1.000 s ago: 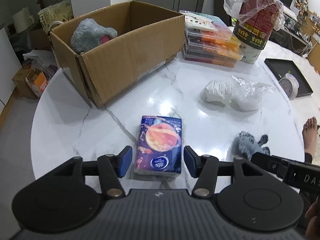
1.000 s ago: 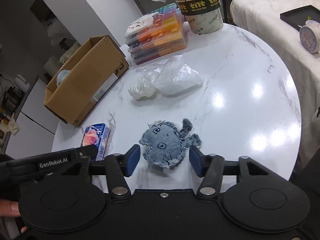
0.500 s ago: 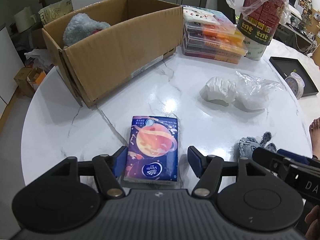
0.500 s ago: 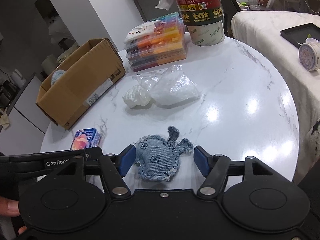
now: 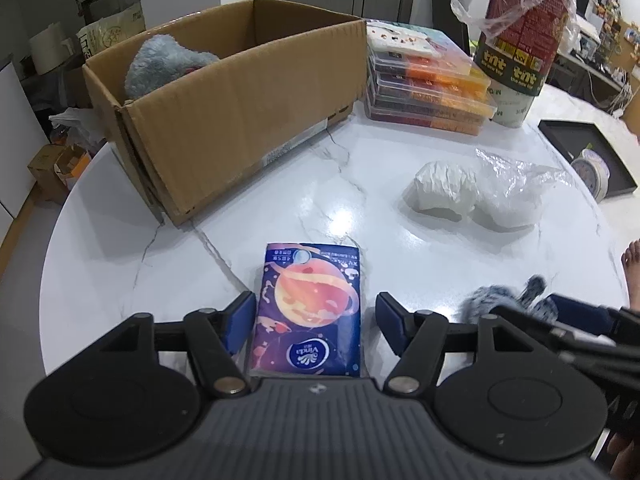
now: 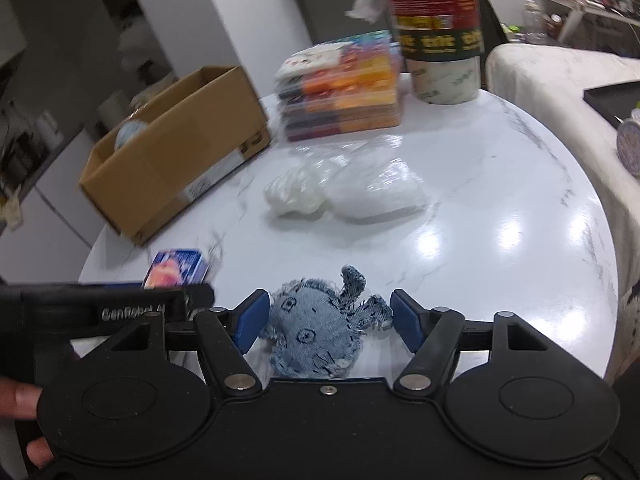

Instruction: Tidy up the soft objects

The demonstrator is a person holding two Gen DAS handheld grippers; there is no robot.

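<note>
My left gripper (image 5: 316,322) is open, its blue pads on either side of a purple tissue pack (image 5: 308,308) printed with an orange planet, lying flat on the white marble table (image 5: 280,188). My right gripper (image 6: 326,322) is open around a small denim plush toy (image 6: 316,330) near the table's front edge. The pack also shows in the right wrist view (image 6: 176,272). A cardboard box (image 5: 224,96) at the back left holds a grey plush (image 5: 164,66). A white soft lump (image 5: 444,188) and a clear plastic bag (image 5: 512,196) lie mid-table.
A stack of colourful flat cases (image 5: 428,84) and a wrapped red-and-green canister (image 5: 520,48) stand at the back. A black tray (image 5: 580,148) with a small round clock (image 5: 592,166) sits to the right. The table edge runs close under both grippers.
Both grippers have moved forward and lower, so the tissue pack and the denim toy now sit deeper between the open jaws. The right wrist view is blurred by motion.
</note>
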